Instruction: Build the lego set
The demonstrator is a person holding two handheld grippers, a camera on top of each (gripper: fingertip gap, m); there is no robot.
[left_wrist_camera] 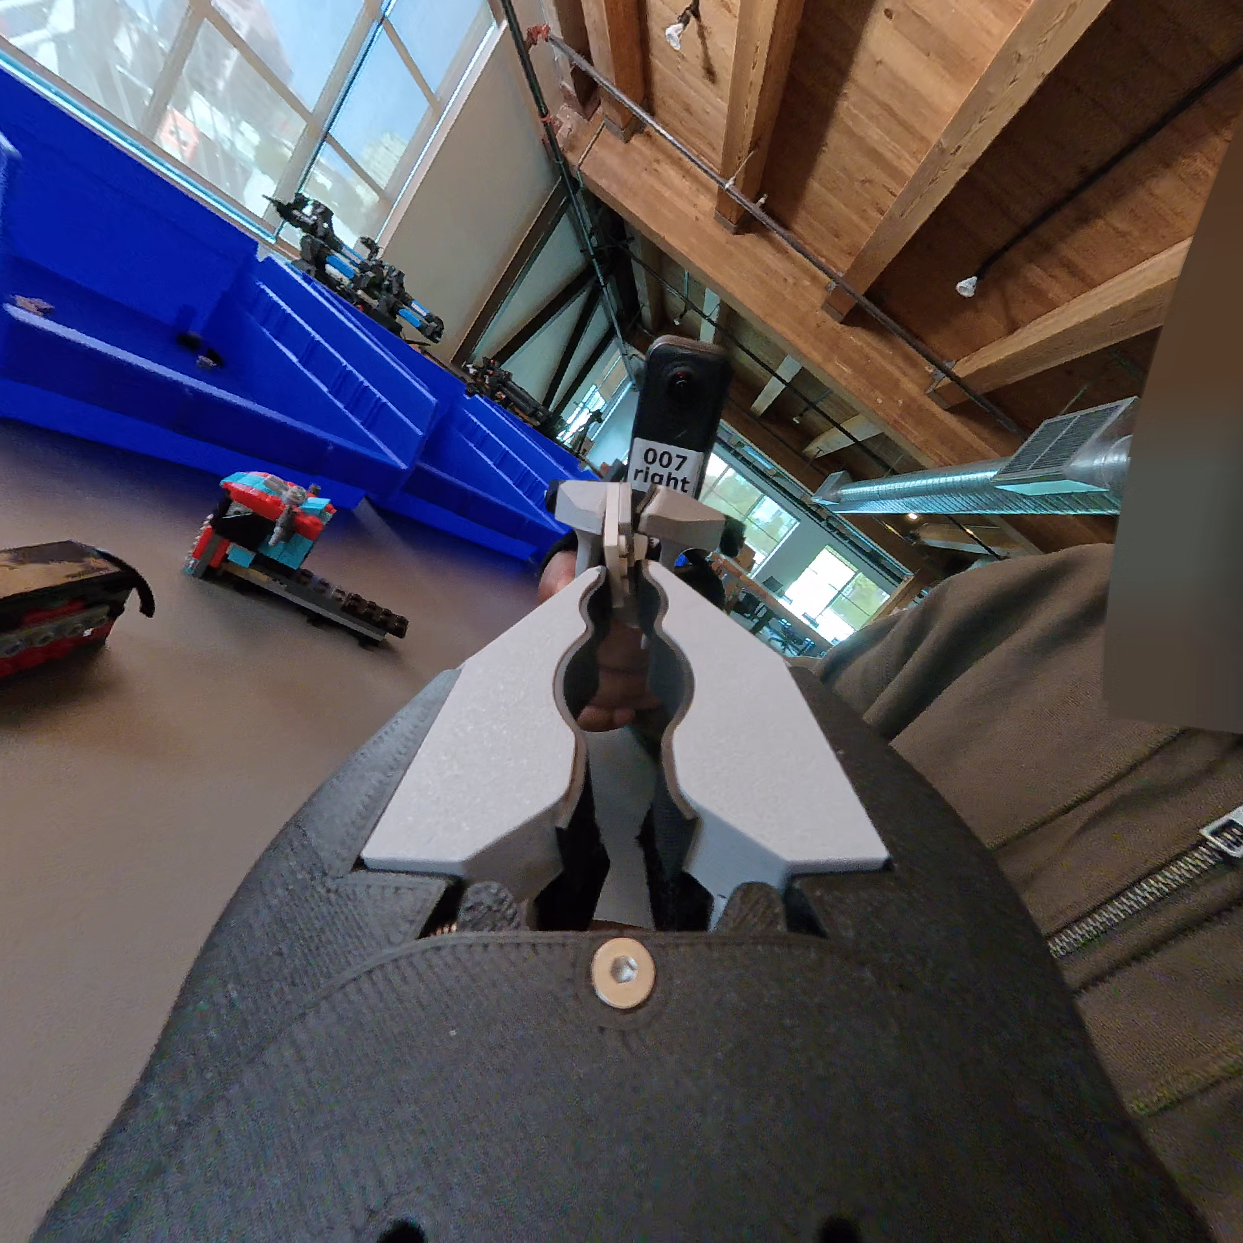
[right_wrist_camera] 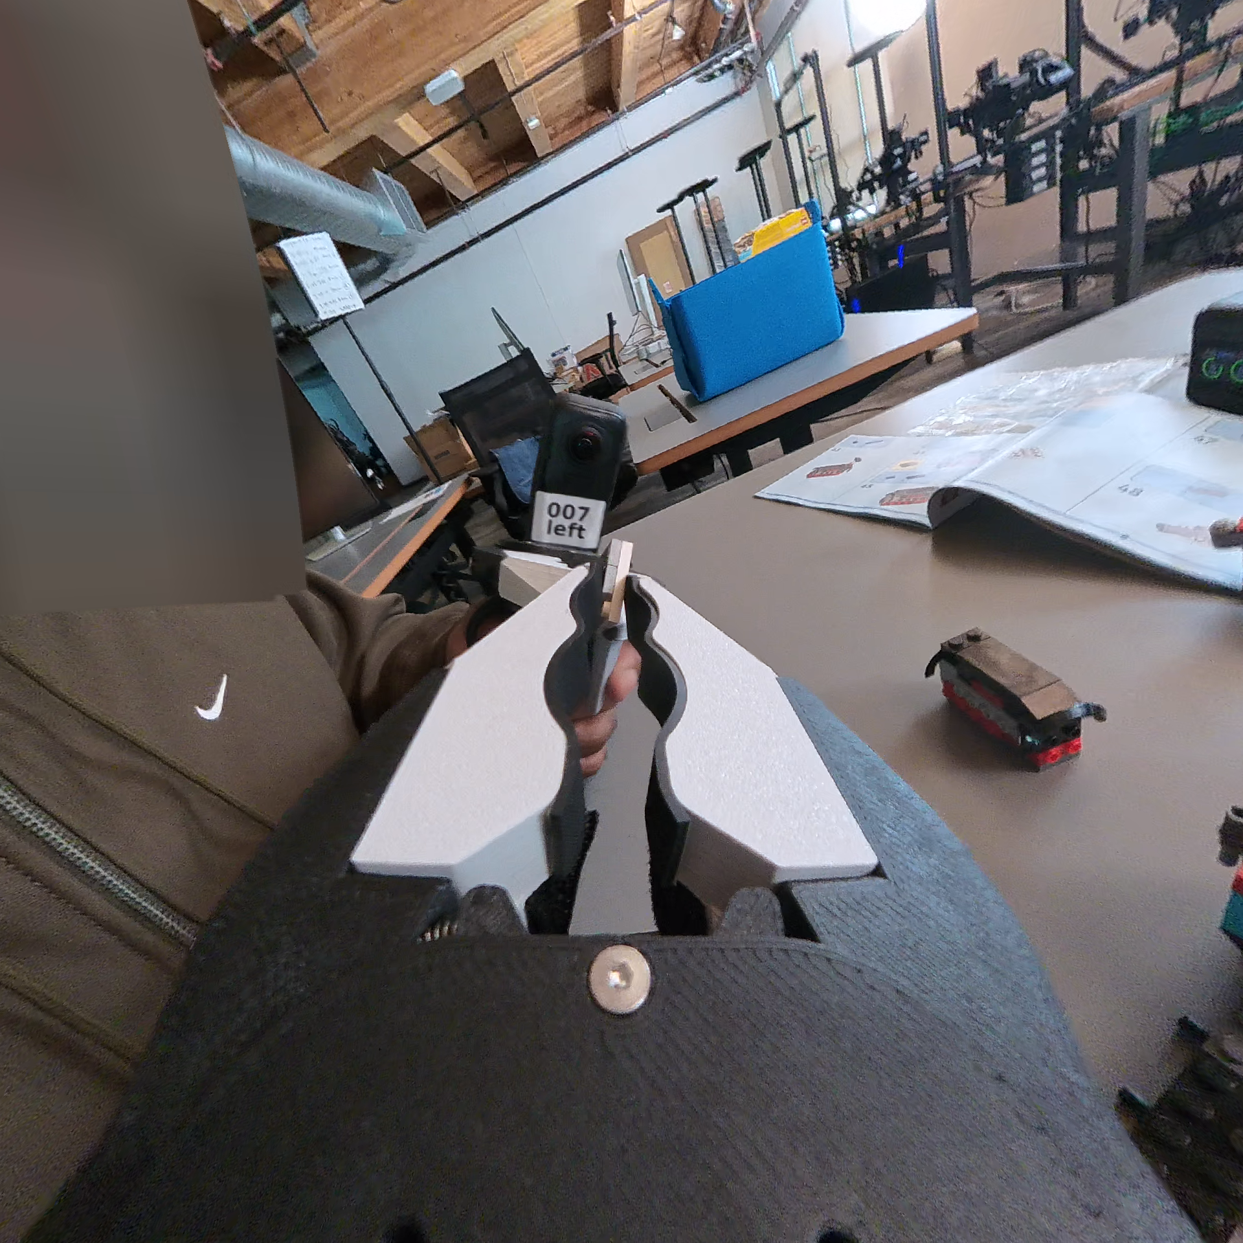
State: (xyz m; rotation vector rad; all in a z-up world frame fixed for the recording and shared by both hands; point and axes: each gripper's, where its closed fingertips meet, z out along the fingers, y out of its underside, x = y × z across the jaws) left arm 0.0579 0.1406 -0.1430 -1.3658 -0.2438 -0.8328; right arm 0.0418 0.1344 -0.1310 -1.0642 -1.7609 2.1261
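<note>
Brown table [right_wrist_camera: 841, 659], both claws gripping tan piece [right_wrist_camera: 617, 588]

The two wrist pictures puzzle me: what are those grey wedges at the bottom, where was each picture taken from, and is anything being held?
No robot here: a person holds a hand tool in each hand. Each tool has two grey fingers and a camera looking along them, so each picture is one tool's own view. The left gripper and the right gripper point at each other, tip to tip. Between both sets of fingers sits a small tan piece, and both appear to pinch it. On the brown table lie a red and black brick model, a red and teal brick model, an open booklet and blue bins.
</note>
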